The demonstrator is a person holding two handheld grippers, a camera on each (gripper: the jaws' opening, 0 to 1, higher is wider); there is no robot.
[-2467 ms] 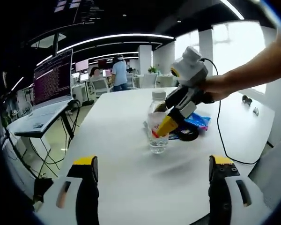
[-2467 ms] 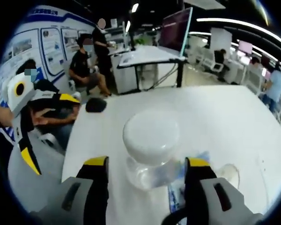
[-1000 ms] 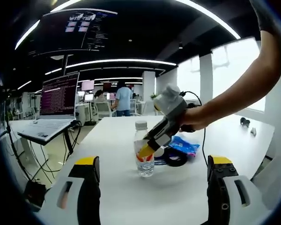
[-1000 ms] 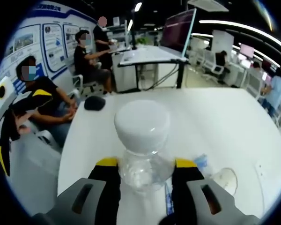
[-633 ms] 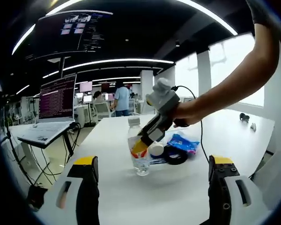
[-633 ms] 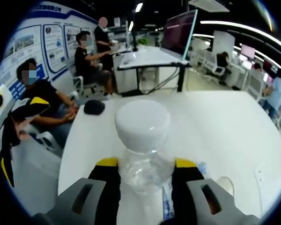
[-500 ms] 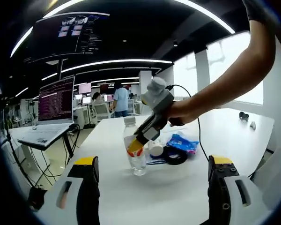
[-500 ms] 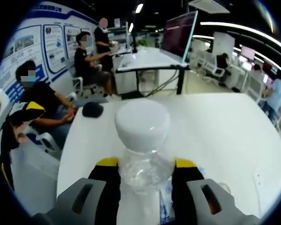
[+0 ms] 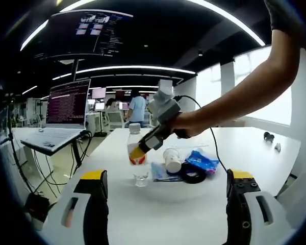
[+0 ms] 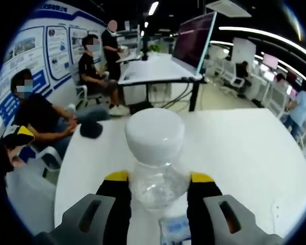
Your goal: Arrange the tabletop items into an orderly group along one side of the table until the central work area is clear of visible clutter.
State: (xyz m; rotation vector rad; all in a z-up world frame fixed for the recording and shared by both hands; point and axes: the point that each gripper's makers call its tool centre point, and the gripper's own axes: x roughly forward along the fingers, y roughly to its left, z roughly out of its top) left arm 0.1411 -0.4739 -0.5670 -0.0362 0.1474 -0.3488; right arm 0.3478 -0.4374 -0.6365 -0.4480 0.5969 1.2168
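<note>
Right gripper [image 10: 158, 186] clamping the bottle [image 10: 154, 163] by the neck, hovering it over the table [image 9: 163, 204] beside the clutter, left gripper [image 9: 166, 178] gaping wide, holding nothing, plenty of bare tabletop around.

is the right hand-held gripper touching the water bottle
Touching. In the right gripper view both jaws of the right hand-held gripper press against the neck of the water bottle with no gap; the left gripper view shows it clamped too.

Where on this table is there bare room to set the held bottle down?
Bare white top lies between the left gripper and the bottle. It is crowded beside the bottle: white cup, blue packet, black ring.
</note>
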